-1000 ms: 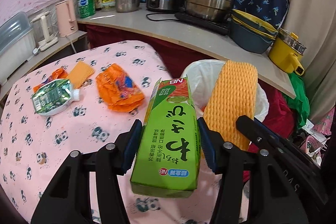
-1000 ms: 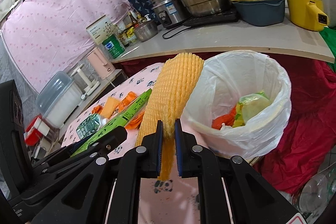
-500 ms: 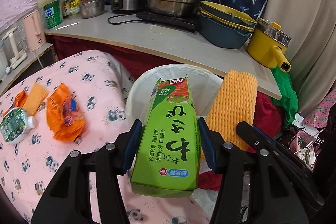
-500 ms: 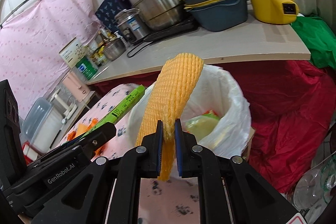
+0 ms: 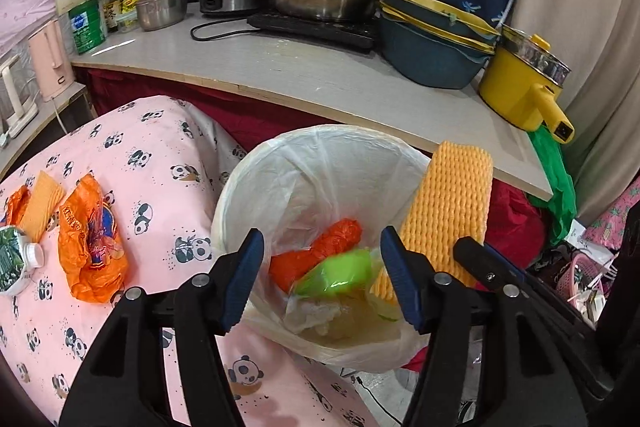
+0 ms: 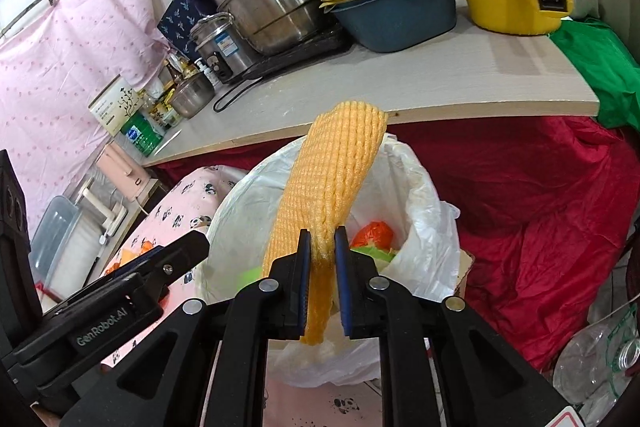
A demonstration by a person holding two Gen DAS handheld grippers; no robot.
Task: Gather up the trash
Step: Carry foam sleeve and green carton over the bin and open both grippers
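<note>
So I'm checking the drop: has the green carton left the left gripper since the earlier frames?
Yes. The left gripper is open and empty; a blurred green carton now sits below inside the white bin bag, beside orange trash.

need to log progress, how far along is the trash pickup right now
Done: a green carton and an orange wrapper lie in the lined bin, under the open left gripper. In hand: the right gripper pinches a yellow foam net over the bin. Left on the table: an orange bag, a green pouch and smaller orange pieces.
</note>
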